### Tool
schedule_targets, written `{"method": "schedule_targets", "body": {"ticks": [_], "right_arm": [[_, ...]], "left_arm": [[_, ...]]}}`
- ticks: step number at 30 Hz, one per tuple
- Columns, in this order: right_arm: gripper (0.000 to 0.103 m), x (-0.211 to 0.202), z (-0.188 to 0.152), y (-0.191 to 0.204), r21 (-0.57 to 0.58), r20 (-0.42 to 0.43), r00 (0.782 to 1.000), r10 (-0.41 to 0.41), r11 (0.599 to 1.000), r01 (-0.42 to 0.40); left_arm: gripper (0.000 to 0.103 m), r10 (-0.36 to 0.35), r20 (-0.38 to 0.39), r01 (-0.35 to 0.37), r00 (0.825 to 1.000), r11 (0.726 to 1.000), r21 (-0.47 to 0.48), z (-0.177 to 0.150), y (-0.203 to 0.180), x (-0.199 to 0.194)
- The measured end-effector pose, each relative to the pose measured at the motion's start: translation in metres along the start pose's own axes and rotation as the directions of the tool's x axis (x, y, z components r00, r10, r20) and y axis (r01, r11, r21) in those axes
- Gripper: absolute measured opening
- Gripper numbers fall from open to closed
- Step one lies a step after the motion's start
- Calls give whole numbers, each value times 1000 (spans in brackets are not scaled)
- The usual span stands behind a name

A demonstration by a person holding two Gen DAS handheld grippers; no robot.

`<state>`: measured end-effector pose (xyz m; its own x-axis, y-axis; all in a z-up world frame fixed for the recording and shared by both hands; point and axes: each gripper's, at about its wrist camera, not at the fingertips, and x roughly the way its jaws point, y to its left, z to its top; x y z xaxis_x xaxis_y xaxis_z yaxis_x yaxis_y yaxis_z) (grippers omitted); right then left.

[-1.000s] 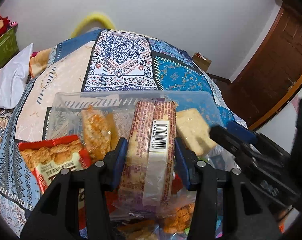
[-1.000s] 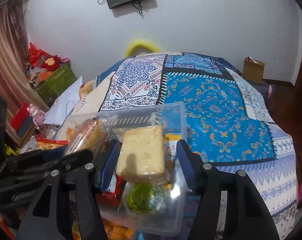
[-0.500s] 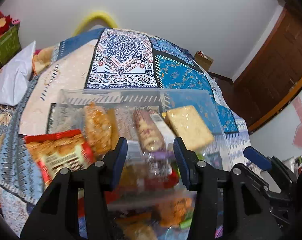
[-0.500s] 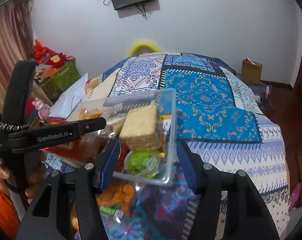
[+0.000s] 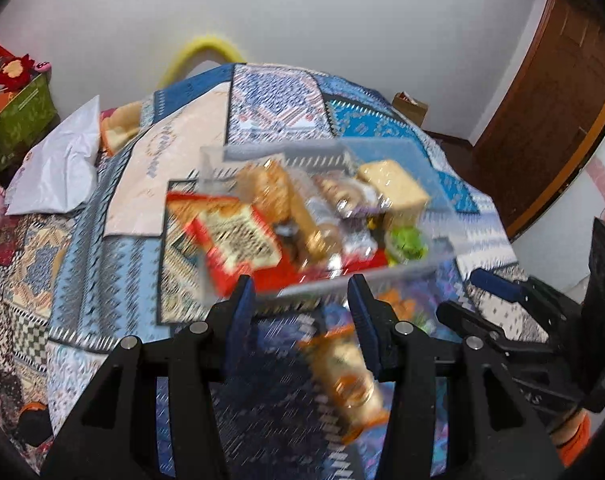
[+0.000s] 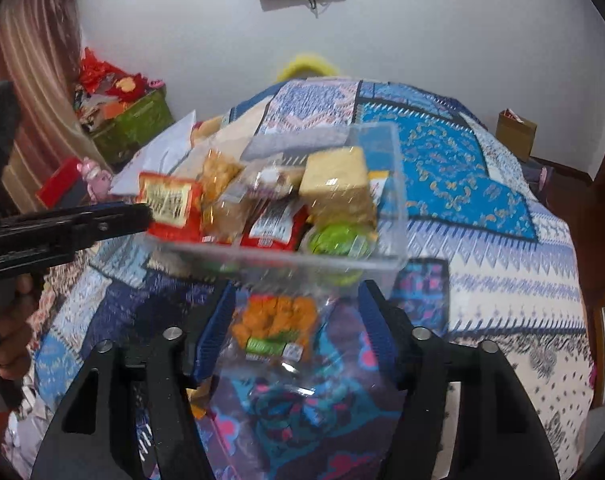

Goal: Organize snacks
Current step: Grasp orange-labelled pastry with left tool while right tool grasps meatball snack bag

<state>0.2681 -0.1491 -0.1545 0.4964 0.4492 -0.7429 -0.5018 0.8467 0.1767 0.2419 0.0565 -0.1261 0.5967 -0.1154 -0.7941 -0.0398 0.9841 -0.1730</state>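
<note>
Evidently, both jaws were held apart and empty: the left gripper (image 5: 302, 312) and right gripper (image 6: 298, 320). A clear rectangular plastic snack container (image 6: 386, 200) was seen on the patterned blue quilt (image 6: 482, 200) at twelve o'clock, an orange snack packet (image 6: 274, 320) lying just before it.

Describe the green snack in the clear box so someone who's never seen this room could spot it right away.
Start at the patchwork quilt on the bed, then find the clear plastic box full of snacks on it. At the box's near right corner, below a pale square cracker pack, sits the round green cup, the only green, round item among red and orange wrappers.
</note>
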Motion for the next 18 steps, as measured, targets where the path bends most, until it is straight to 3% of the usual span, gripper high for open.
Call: {"method": "schedule_targets", "body": {"ticks": [8, 14, 18], "right_arm": [[69, 37, -11, 18, -57, -103, 994, -22, 998, 17], [69, 63, -12, 14, -2, -172, 985, 4, 1000, -5], [83, 72, -18, 14, 3, -209, 978, -1, 1000, 2]], "left_arm": [[48, -6, -68, 6, 998, 1000, -2, -37, 23, 4], [48, -12, -128, 13, 992, 1000, 8, -58, 28, 23], [48, -31, -154, 33, 988, 999, 11, -66, 25, 33]]}}
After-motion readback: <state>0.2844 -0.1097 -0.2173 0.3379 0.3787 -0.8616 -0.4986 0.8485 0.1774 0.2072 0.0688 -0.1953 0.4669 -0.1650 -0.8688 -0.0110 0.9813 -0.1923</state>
